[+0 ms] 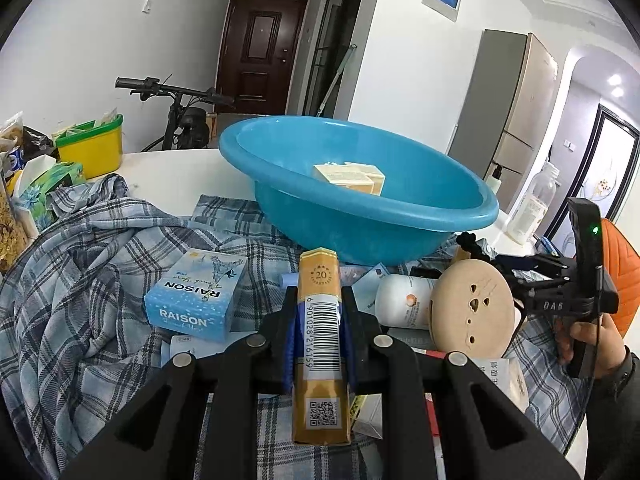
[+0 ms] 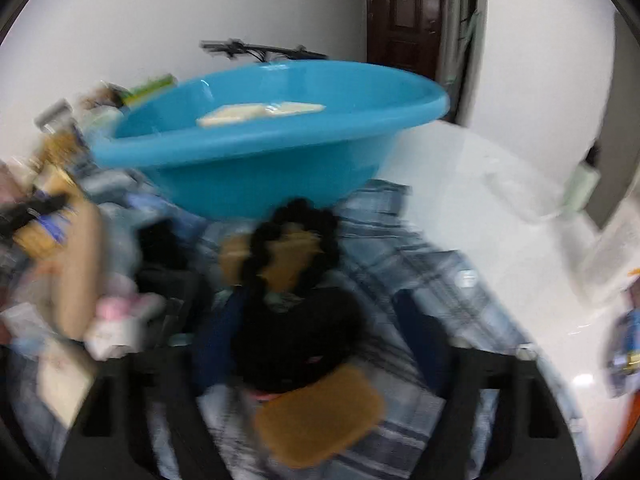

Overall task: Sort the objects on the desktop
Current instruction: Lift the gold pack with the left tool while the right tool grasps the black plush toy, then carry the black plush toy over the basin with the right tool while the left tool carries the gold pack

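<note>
The left gripper (image 1: 320, 320) was clamped on a slim gold carton (image 1: 320, 344) printed with "20", a QR code and the barcode 6901028216159, held above the plaid cloth (image 1: 80, 280) just before the blue basin (image 1: 360, 208), where a cream box (image 1: 348, 178) lay. A blue "RAISON" box (image 1: 196, 294), a white bottle (image 1: 404, 300) and a tan perforated disc (image 1: 474, 304) crowded the cloth near the carton. The right gripper (image 2: 316, 340) gripped a blurred black beaded item on tan card (image 2: 296, 264); how tightly, I could not tell.
</note>
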